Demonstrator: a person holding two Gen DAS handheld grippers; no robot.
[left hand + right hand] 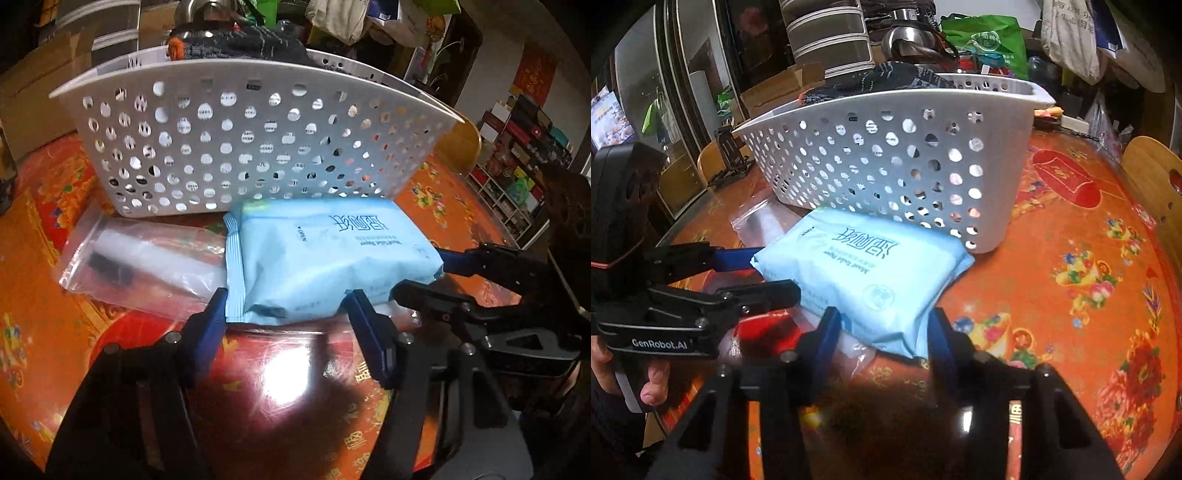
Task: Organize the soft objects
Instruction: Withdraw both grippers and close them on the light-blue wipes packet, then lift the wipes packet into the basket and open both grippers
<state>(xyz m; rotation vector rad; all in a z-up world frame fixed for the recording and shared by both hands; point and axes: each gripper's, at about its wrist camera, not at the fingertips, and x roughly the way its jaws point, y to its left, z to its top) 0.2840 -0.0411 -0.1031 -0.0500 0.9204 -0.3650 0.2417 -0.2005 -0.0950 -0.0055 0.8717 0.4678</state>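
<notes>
A pale blue pack of wet wipes [325, 258] lies flat on the counter [55, 332], which has a glossy orange-red flowered cover. Its far long side is just beside the front wall of a white perforated basket [240, 147]. Dark knitted fabric [240, 40] rises above the basket's rim. A clear zip bag [140, 258] lies on the counter next to the pack, partly under it.

The left hand-held gripper [286, 314] has its blue fingers [218, 306] set on either side of the pack's near end, seemingly touching it. The right hand-held gripper [884, 332] straddles the pack's other near corner, its fingers [940, 332] narrow and pressing the wrapper's sides. A hand [653, 380] shows under the left tool's body.
</notes>
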